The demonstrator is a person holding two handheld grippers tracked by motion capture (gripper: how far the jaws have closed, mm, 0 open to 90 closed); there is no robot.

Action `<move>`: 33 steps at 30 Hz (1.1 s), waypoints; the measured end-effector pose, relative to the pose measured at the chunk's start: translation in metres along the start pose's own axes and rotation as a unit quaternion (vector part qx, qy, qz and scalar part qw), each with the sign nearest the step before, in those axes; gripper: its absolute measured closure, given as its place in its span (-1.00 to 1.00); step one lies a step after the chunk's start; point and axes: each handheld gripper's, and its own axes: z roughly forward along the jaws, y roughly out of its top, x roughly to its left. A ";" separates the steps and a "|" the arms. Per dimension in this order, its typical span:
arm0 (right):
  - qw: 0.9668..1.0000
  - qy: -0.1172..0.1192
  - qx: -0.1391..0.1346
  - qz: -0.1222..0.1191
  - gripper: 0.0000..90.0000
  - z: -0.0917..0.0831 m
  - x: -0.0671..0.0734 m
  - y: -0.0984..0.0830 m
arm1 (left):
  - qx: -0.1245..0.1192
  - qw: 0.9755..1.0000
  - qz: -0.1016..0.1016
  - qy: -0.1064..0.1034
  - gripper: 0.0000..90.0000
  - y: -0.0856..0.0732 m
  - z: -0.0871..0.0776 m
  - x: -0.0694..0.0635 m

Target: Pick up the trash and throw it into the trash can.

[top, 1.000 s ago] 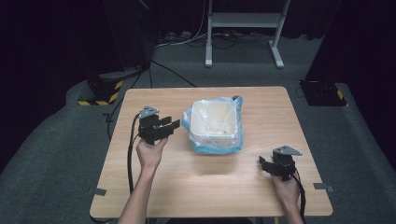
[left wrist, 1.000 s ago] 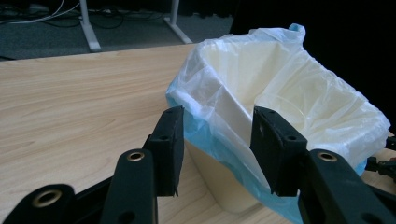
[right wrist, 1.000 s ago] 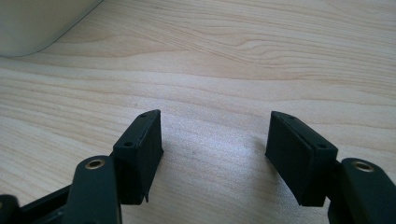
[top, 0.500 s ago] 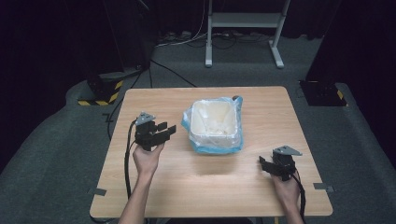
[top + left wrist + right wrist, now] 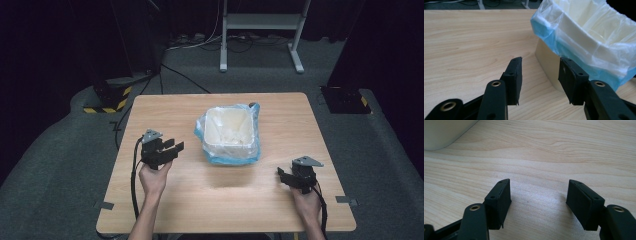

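The bin (image 5: 231,134) stands upright mid-table, its mouth facing up; its bag (image 5: 584,37) hides the rim. The left gripper (image 5: 172,148) and right gripper (image 5: 285,176) flank it, both spread and grasping nothing.

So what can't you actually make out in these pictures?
- Bottom of the bin: high view, hidden under the crumpled plastic liner.
- Bin's far side: left gripper view, cut off by the top and right edges.
- Bin in the right gripper view: cut off at the corner, just a blurred base.
- Person's arms: high view, cut off by the bottom edge.
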 end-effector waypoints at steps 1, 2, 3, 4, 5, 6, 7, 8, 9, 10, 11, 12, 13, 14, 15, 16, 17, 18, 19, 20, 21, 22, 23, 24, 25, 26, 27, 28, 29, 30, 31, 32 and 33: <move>1.000 0.000 0.000 -0.001 -0.20 0.000 0.000 0.000 | 0.002 1.000 -0.001 0.001 0.19 -0.002 0.000 0.001; 1.000 0.000 0.000 0.000 -0.21 0.000 0.000 0.000 | 0.002 1.000 -0.002 0.002 0.19 -0.003 0.000 0.001; 1.000 0.000 0.000 0.000 -0.21 0.000 0.000 0.000 | 0.003 1.000 -0.003 0.004 0.19 -0.005 -0.001 0.002; 1.000 0.000 0.000 0.000 -0.21 0.000 0.000 0.000 | 0.004 1.000 -0.002 0.005 0.19 -0.007 -0.001 0.003; 1.000 0.000 0.000 0.000 -0.21 0.000 0.000 0.000 | 0.007 1.000 0.000 0.009 0.19 -0.009 -0.001 0.003; 1.000 0.000 0.000 0.000 -0.21 0.000 0.000 0.000 | 0.008 1.000 0.002 0.013 0.19 -0.010 -0.001 0.003; 1.000 0.000 0.000 0.000 -0.21 0.000 0.000 0.000 | 0.012 1.000 0.003 0.015 0.19 -0.012 -0.001 0.003; 1.000 0.000 0.000 0.000 -0.21 0.000 0.000 0.000 | 0.014 1.000 0.006 0.019 0.19 -0.013 0.000 0.004; 1.000 0.000 0.000 0.000 -0.21 0.000 0.000 0.000 | 0.015 1.000 0.006 0.021 0.19 -0.015 0.001 0.004; 1.000 0.000 0.000 -0.001 -0.21 0.000 0.000 0.000 | 0.018 0.999 0.010 0.026 0.19 -0.017 0.001 0.004; 1.000 0.000 0.000 -0.001 -0.21 0.000 0.000 0.000 | 0.021 0.999 0.012 0.029 0.19 -0.019 0.002 0.004; 1.000 0.000 0.000 0.000 -0.21 0.000 0.000 0.000 | 0.022 0.999 0.012 0.030 0.19 -0.020 0.003 0.004; 1.000 0.000 0.000 0.000 -0.21 0.000 0.000 0.000 | 0.024 0.999 0.012 0.032 0.19 -0.022 0.004 0.003; 1.000 0.000 0.000 0.000 -0.21 0.000 0.000 0.000 | 0.025 0.999 0.015 0.035 0.19 -0.023 0.005 0.003; 1.000 0.000 0.000 0.000 -0.20 0.000 0.000 0.000 | 0.028 0.999 0.016 0.035 0.19 -0.024 0.005 0.003; 1.000 0.000 0.000 0.000 -0.20 0.000 0.000 0.000 | 0.031 0.999 0.016 0.037 0.19 -0.025 0.006 0.003; 1.000 0.000 0.000 -0.001 -0.21 0.000 0.000 0.000 | 0.032 0.998 0.021 0.041 0.19 -0.027 0.007 0.003; 1.000 0.000 0.000 0.000 -0.21 0.000 0.000 0.000 | 0.031 0.998 0.020 0.042 0.19 -0.027 0.007 0.002; 1.000 0.000 0.000 0.000 -0.21 0.000 0.000 0.000 | 0.032 0.998 0.021 0.041 0.19 -0.029 0.008 0.002; 1.000 0.000 0.000 0.000 -0.20 0.000 0.000 0.000 | 0.034 0.998 0.024 0.045 0.19 -0.030 0.008 0.003; 1.000 0.000 0.000 -0.001 -0.21 0.000 0.000 0.000 | 0.035 0.998 0.023 0.046 0.19 -0.031 0.009 0.003; 1.000 0.000 0.000 0.000 -0.21 0.000 0.000 0.000 | 0.037 0.998 0.024 0.048 0.19 -0.033 0.010 0.003; 1.000 0.000 0.000 -0.001 -0.21 0.000 0.000 0.000 | 0.038 0.998 0.022 0.049 0.19 -0.035 0.011 0.004; 1.000 0.000 0.000 -0.001 -0.21 0.000 0.000 0.000 | 0.038 0.998 0.022 0.051 0.19 -0.037 0.012 0.005; 1.000 0.000 0.000 -0.001 -0.21 0.000 0.000 0.000 | 0.047 0.997 0.023 0.057 0.19 -0.039 0.014 0.005; 1.000 0.000 0.000 -0.001 -0.21 0.000 0.000 0.000 | 0.047 0.997 0.024 0.061 0.18 -0.042 0.015 0.005; 1.000 0.000 0.000 0.000 -0.21 0.000 0.000 0.000 | 0.049 0.997 0.023 0.061 0.18 -0.044 0.016 0.006; 1.000 0.000 0.000 0.000 -0.21 0.000 0.000 0.000 | 0.052 0.996 0.023 0.064 0.18 -0.046 0.018 0.007; 1.000 0.000 0.000 0.000 -0.21 0.000 0.000 0.000 | 0.054 0.996 0.023 0.067 0.18 -0.048 0.019 0.007; 1.000 0.000 0.000 0.000 -0.21 0.000 0.000 0.000 | 0.058 0.996 0.022 0.070 0.18 -0.051 0.021 0.008; 1.000 0.000 0.000 0.000 -0.21 0.000 0.000 0.000 | 0.065 0.995 0.025 0.074 0.18 -0.052 0.023 0.008; 1.000 0.000 0.000 0.000 -0.21 0.000 0.000 0.000 | 0.066 0.994 0.031 0.081 0.17 -0.054 0.025 0.008; 1.000 0.000 0.000 -0.001 -0.21 0.000 0.000 0.000 | 0.067 0.994 0.033 0.082 0.18 -0.056 0.026 0.008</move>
